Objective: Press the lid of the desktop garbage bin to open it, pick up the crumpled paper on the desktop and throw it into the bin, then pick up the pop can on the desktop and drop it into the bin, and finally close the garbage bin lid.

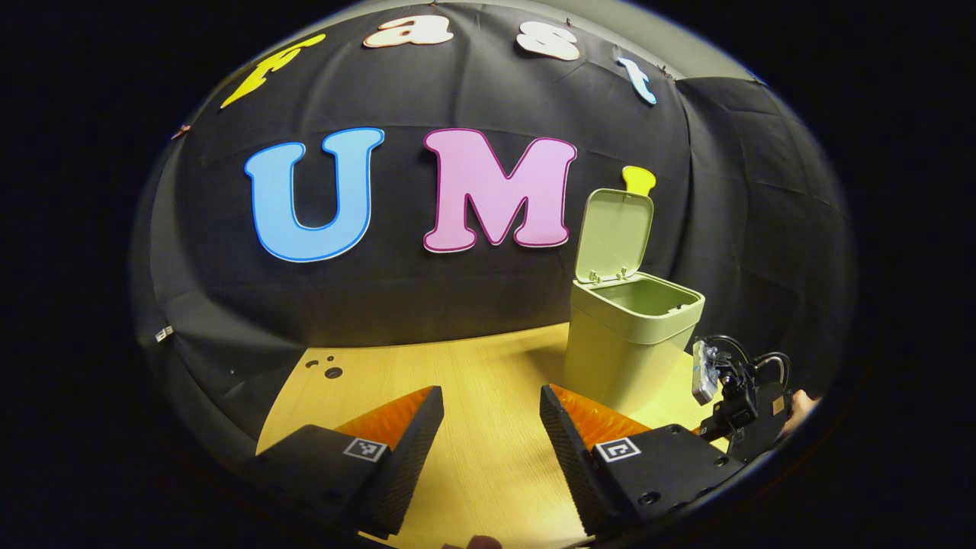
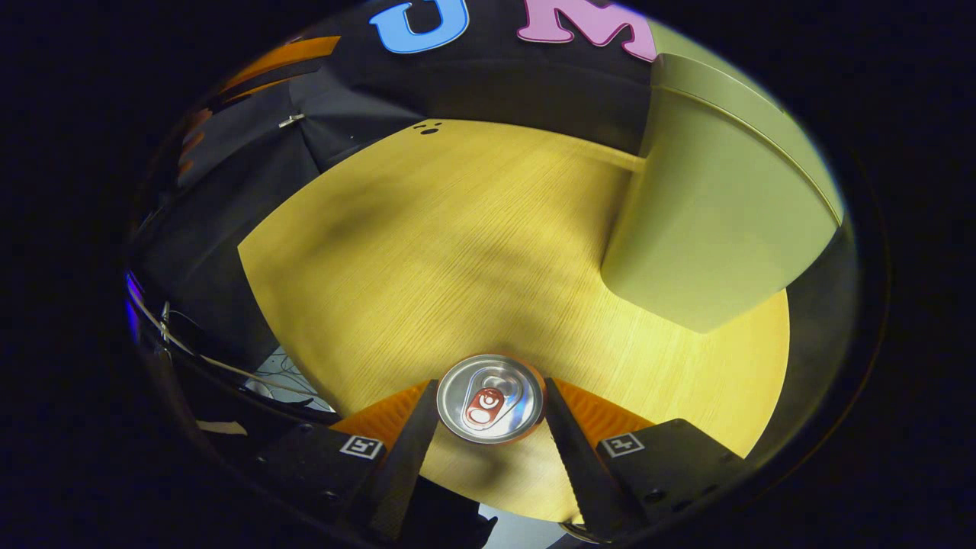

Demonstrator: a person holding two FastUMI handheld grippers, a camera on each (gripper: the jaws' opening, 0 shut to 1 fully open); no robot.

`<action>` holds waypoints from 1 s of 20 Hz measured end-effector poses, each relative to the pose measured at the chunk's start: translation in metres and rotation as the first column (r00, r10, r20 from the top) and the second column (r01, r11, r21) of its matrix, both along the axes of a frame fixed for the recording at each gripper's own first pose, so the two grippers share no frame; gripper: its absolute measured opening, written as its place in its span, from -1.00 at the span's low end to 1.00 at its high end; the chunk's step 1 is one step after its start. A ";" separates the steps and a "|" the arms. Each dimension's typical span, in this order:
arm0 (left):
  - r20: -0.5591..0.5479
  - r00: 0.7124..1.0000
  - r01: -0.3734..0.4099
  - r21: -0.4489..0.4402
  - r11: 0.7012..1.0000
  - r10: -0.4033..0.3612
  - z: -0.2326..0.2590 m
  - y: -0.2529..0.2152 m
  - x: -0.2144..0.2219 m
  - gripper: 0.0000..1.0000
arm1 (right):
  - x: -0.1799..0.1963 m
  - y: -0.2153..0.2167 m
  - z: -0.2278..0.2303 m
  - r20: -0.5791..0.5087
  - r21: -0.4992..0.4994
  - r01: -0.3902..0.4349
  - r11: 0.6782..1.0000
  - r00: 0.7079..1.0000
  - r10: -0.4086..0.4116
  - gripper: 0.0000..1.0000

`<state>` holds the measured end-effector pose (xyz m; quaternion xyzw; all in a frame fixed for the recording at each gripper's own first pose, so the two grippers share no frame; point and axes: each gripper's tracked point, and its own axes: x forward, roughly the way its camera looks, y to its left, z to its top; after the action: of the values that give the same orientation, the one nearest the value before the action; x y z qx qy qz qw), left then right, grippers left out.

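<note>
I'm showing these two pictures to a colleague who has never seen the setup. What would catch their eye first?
Probably the pop can, seen top-on between the fingers of the right claw, which appear to press on its sides. Next, the pale green garbage bin standing on the wooden desktop with its lid raised upright. The left claw hovers open over bare wood, to the left of the bin.

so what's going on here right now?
A person is clearing a desk with two handheld grippers. The bin stands on the wooden desktop with its lid flipped up. The right gripper has its fingers on either side of the upright pop can, seen from above; whether they press on it is unclear. The left gripper is open over bare desk, holding nothing.
</note>
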<state>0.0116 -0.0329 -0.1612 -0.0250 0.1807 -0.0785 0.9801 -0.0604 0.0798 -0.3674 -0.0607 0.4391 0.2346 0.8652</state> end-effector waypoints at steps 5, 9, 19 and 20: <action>-0.009 1.000 -0.002 -0.004 1.000 0.002 -0.002 0.003 0.002 0.67 | 0.003 0.000 0.005 0.005 0.038 0.022 0.999 1.000 -0.023 0.73; -0.011 1.000 -0.005 -0.003 1.000 0.005 -0.004 0.006 0.005 0.67 | 0.006 0.002 0.009 0.028 0.065 0.045 0.997 0.999 -0.047 0.72; -0.021 1.000 -0.005 -0.029 1.000 0.004 -0.013 0.004 0.007 0.67 | 0.017 0.004 0.041 0.112 0.175 0.095 0.980 0.987 -0.116 0.72; -0.023 1.000 -0.004 -0.030 1.000 0.004 -0.014 0.004 0.007 0.68 | 0.018 0.004 0.048 0.122 0.191 0.100 0.977 0.985 -0.124 0.72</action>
<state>0.0181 -0.0291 -0.1751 -0.0412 0.1906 -0.0789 0.9776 -0.0424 0.0833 -0.3190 0.0289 0.3594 0.2203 0.9063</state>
